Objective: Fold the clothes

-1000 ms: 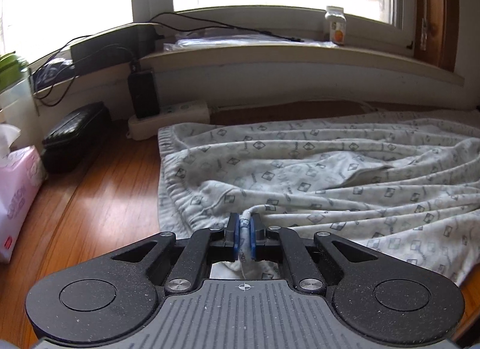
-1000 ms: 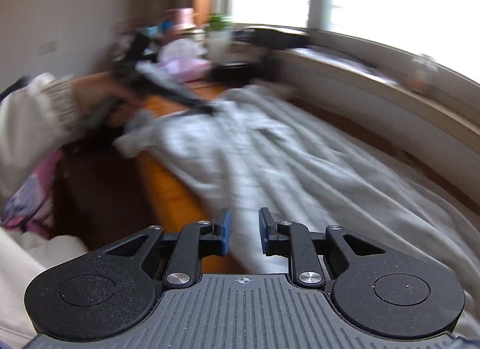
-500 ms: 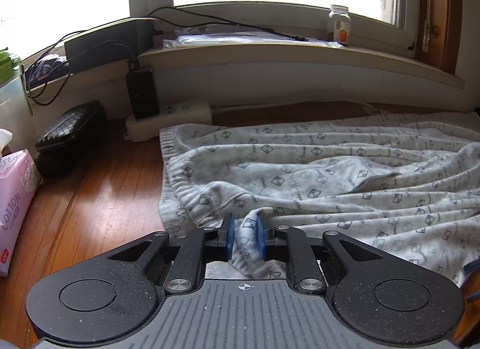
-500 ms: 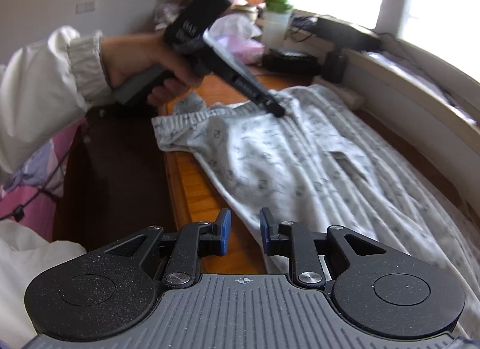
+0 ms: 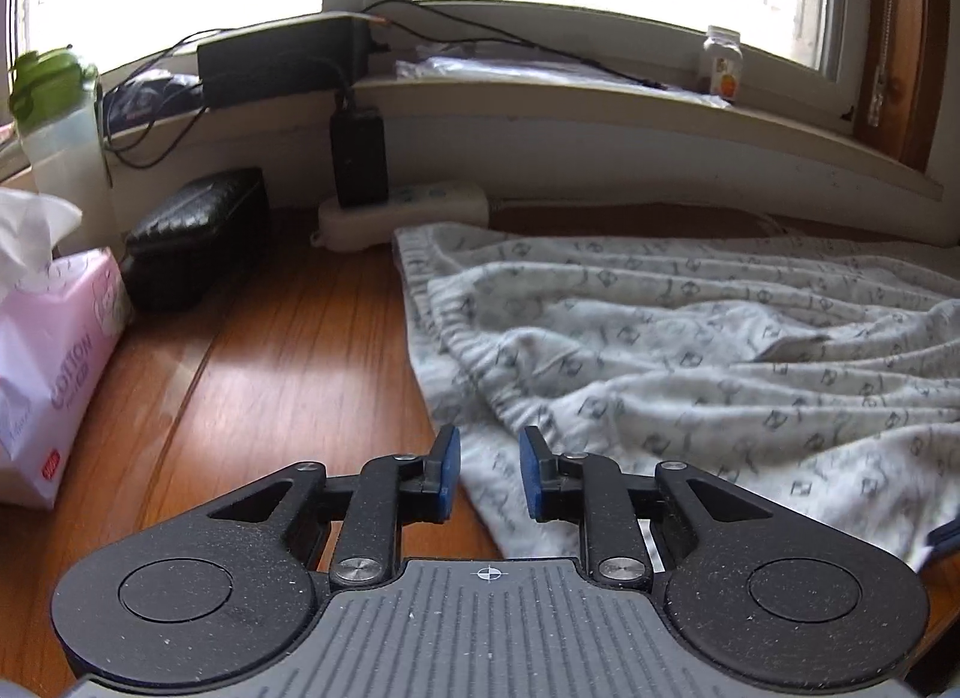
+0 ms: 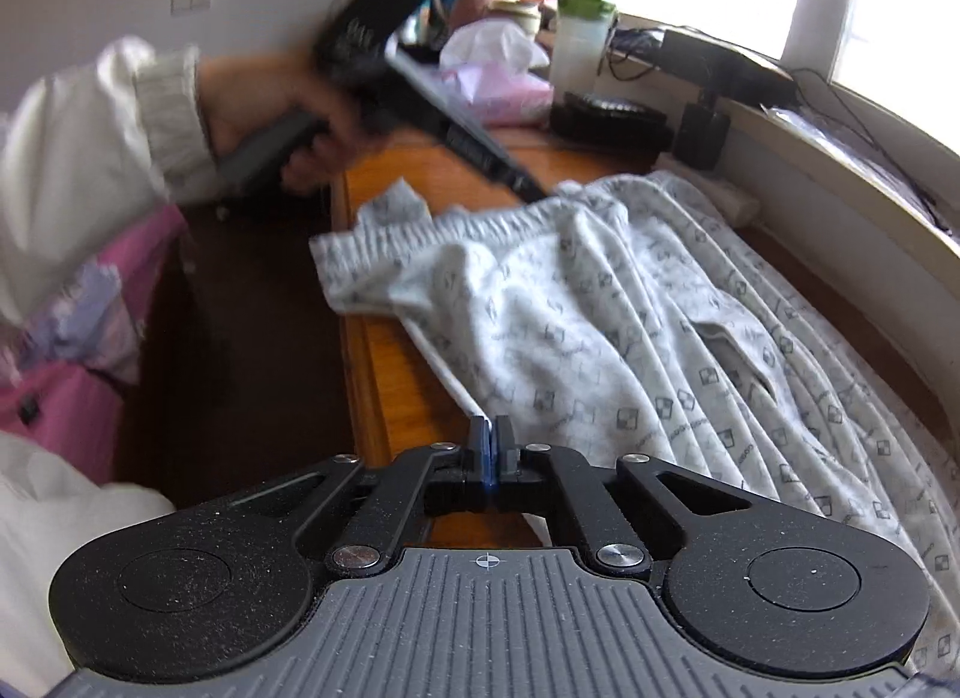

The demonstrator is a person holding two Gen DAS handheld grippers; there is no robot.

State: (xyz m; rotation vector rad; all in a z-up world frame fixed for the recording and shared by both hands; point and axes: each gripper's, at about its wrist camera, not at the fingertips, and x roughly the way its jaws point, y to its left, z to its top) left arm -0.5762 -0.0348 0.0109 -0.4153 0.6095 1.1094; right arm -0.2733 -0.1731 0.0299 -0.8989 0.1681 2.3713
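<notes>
A pale grey cotton garment printed with small dark squares point(image 5: 690, 350) lies rumpled across a glossy orange-brown wooden table point(image 5: 288, 350), its gathered elastic waistband toward the left end and long soft folds running off to the right.

From the left wrist view, the left tool point(image 5: 489, 473) hovers low over the near edge of the garment. Its two blue-padded fingers point(image 5: 447, 470) are parted and spreading wider, with cloth lying beneath the gap but not pinched.

From the right wrist view, the right tool point(image 6: 492, 449) has its blue pads pressed tightly together at the garment's near hem, by the table's front edge. Whether a sliver of fabric is caught between them cannot be told. Farther off, a blurred hand point(image 6: 270, 122) in a cream ribbed sleeve point(image 6: 120, 122) grips the handle of the left tool, whose tip points at the waistband.

Along the back of the table sit a soft pink plastic tissue pack point(image 5: 48, 374) with a white tissue poking up, a black quilted pouch point(image 5: 198, 236), a white power strip point(image 5: 408, 212) carrying a black adapter point(image 5: 359, 158), and a translucent shaker bottle with a green lid point(image 5: 57, 140). A small jar point(image 5: 722, 62) stands on the cream window sill point(image 5: 600, 104) amid black cables.
</notes>
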